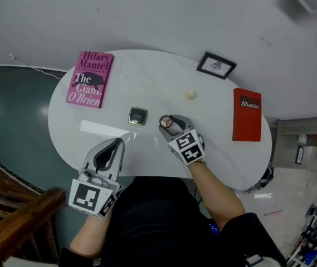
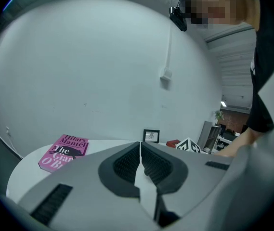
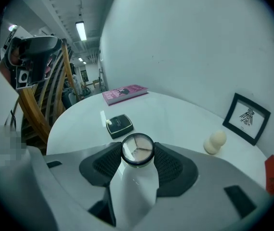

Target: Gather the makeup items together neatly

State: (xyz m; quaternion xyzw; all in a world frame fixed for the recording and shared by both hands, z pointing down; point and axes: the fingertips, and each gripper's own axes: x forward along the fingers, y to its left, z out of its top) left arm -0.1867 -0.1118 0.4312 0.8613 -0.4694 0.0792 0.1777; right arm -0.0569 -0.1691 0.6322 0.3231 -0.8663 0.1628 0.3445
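Head view: high above table (image 1: pixel 147 71), looks steeply down. Book (image 1: pixel 89 79) at 10 o'clock, frame (image 1: pixel 216 65) at 1 o'clock.
Left gripper view: rides left gripper (image 1: pixel 117 142), low at near table edge, faces far wall.
Right gripper view: rides right gripper (image 1: pixel 166 122), low, close over tabletop, faces toward book.
All three views share book, frame.

Both claws same build: left claw (image 1: pixel 115 143) at 7 o'clock, right claw (image 1: pixel 166 121) near centre of the head view, light grey wedge-shaped shells with black ribbed pads (image 2: pixel 124 165) and black slot insets. Each has a white cube (image 1: pixel 91 198) with black square markers at its rear. Person wears a black top (image 1: pixel 147 221), sleeves (image 1: pixel 247 230) stopping above the forearms.
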